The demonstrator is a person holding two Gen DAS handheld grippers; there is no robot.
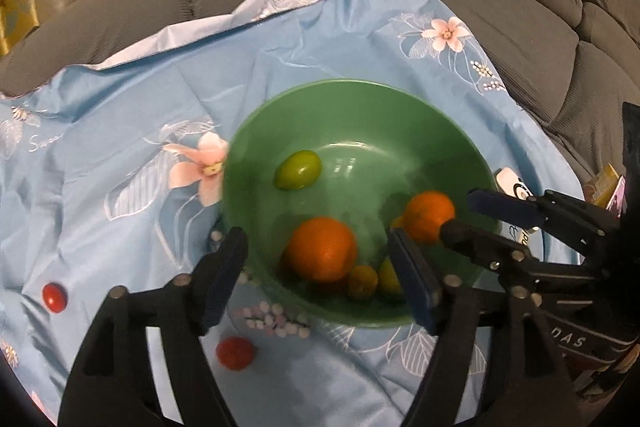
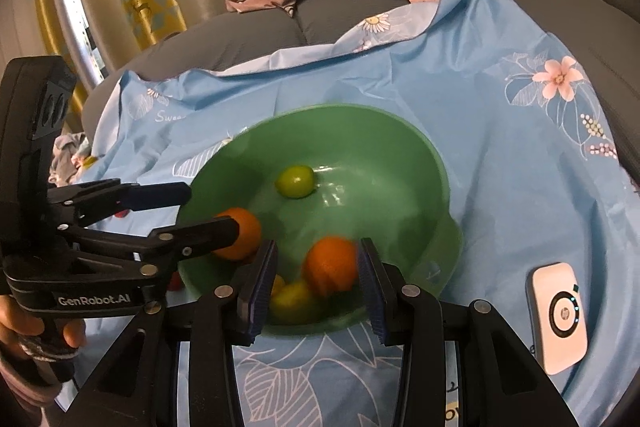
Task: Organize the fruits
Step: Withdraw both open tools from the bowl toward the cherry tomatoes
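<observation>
Green plastic bowl (image 1: 352, 95) on the pale blue flowered cloth (image 1: 120, 131) already held two oranges (image 1: 322, 249), a green oval fruit (image 1: 298, 169) and some smaller yellowish ones, so most of the sorting looked done. Two small red fruits (image 1: 54, 297) lay on the cloth outside it. The left gripper (image 1: 320, 277) stood wide and empty over the bowl; the right gripper (image 2: 318, 281), narrower, framed an orange without plainly pinching it.

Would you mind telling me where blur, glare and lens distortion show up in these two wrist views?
Left wrist view: the green bowl has a smeared left rim, glare streaks on its inner wall, and the lower red fruit is soft. Right wrist view: the nearer orange is blurred, with glare beside the green fruit. Both views: the fisheye bends the sofa, with dark corners.
</observation>
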